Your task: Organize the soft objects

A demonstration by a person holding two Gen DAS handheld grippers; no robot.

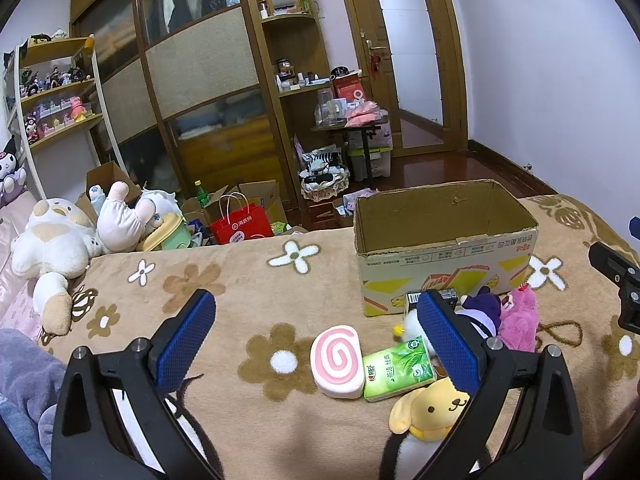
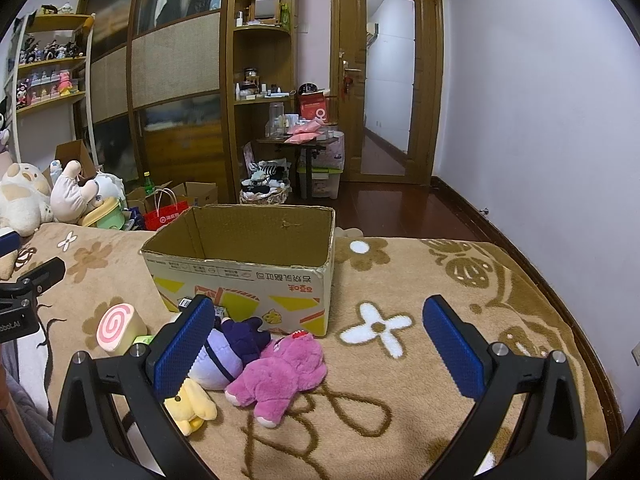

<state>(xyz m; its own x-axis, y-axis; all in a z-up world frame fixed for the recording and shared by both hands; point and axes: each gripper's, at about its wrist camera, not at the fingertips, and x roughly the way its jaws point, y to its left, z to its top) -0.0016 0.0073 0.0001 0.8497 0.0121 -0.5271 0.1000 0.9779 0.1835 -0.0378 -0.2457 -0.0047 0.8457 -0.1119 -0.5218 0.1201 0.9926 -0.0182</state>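
An open cardboard box (image 1: 444, 248) stands on the flowered blanket; it also shows in the right wrist view (image 2: 244, 264) and looks empty inside. In front of it lie a pink swirl cushion (image 1: 338, 360), a green tissue pack (image 1: 398, 368), a yellow dog plush (image 1: 432, 408), a purple plush (image 1: 482, 316) and a pink bear plush (image 1: 520, 320). The right wrist view shows the pink bear (image 2: 280, 376), purple plush (image 2: 228, 352), yellow plush (image 2: 192, 404) and swirl cushion (image 2: 118, 322). My left gripper (image 1: 316, 320) is open above the swirl cushion. My right gripper (image 2: 320, 328) is open above the pink bear.
Large white plush toys (image 1: 60, 244) lie at the bed's far left. A red paper bag (image 1: 240, 224), boxes and a basket stand on the floor beyond the bed edge. Wardrobe, shelves and a door are behind. The blanket (image 2: 440, 280) stretches right of the box.
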